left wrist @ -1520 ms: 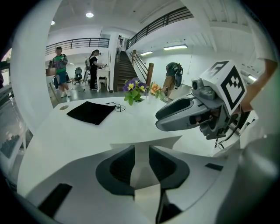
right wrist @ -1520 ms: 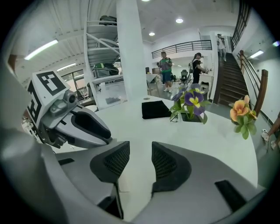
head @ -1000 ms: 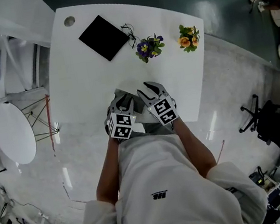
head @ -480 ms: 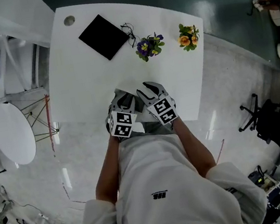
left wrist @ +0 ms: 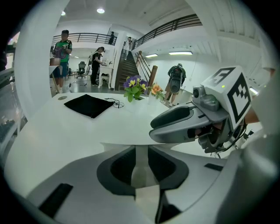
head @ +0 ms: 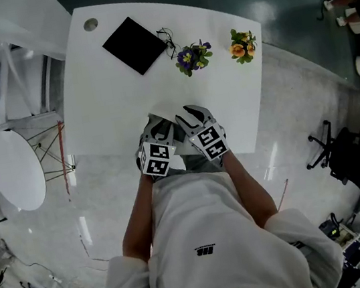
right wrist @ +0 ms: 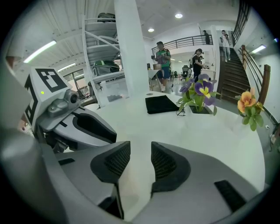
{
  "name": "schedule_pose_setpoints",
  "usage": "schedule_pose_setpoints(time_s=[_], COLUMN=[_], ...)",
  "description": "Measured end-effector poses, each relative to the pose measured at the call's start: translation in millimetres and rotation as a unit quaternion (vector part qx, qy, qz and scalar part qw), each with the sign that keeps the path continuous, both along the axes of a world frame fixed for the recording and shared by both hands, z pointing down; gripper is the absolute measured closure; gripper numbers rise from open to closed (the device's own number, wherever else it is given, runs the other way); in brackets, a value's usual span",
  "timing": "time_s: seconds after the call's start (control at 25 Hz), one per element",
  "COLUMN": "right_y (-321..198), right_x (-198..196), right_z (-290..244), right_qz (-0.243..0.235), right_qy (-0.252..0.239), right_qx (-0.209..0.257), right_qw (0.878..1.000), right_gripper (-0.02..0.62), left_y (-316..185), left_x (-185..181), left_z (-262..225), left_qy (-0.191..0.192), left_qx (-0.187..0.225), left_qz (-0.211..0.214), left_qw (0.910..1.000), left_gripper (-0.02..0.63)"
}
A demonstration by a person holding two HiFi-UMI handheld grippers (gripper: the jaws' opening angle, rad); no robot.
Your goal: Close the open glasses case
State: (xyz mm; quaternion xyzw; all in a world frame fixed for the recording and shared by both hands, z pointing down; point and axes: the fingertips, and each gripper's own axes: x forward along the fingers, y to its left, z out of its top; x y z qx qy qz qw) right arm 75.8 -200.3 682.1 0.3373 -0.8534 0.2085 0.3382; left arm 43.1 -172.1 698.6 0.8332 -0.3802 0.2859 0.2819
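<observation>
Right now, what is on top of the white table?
A flat black square, a thin dark tangle beside it, purple flowers and orange flowers. The left gripper and right gripper cover the near edge, so whatever lies beneath them is hidden.

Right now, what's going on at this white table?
A person stands at the near edge of the table with a gripper in each hand. The left gripper and right gripper are side by side, both open and empty. A black cloth, what look like glasses, purple flowers and orange flowers sit farther off, untouched.
</observation>
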Motion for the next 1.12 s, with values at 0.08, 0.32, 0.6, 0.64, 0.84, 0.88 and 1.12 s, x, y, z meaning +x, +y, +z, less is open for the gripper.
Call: schedule_pose_setpoints(time_s=[0.08, 0.32, 0.6, 0.64, 0.84, 0.88, 1.12], right_y=[1, 7, 12, 13, 17, 18, 23], right_x=[-1, -5, -7, -7, -13, -13, -16], right_z=[0, -1, -1, 0, -4, -4, -2], right_qz=[-0.002, -0.001, -0.001, -0.001, -0.001, 0.0, -0.002], right_qy=[0.001, -0.002, 0.0, 0.001, -0.003, -0.003, -0.004], right_qx=[0.002, 0.001, 0.0, 0.001, -0.003, -0.003, -0.004], right_qw=[1.0, 1.0, 1.0, 1.0, 1.0, 1.0, 1.0], right_gripper=[0.446, 0.446, 0.446, 0.446, 0.446, 0.446, 0.446], left_y=[1, 6, 11, 12, 17, 17, 22], left_x=[-1, -3, -5, -6, -9, -9, -12], left_z=[0, 0, 1, 1, 0, 0, 0], left_qy=[0.0, 0.002, 0.003, 0.003, 0.005, 0.005, 0.006], left_qx=[0.001, 0.001, 0.001, 0.001, 0.0, -0.001, -0.003], left_qz=[0.0, 0.002, 0.005, 0.006, 0.007, 0.007, 0.01], left_qw=[1.0, 1.0, 1.0, 1.0, 1.0, 1.0, 0.9999], left_gripper=[0.505, 0.505, 0.505, 0.505, 0.505, 0.505, 0.505])
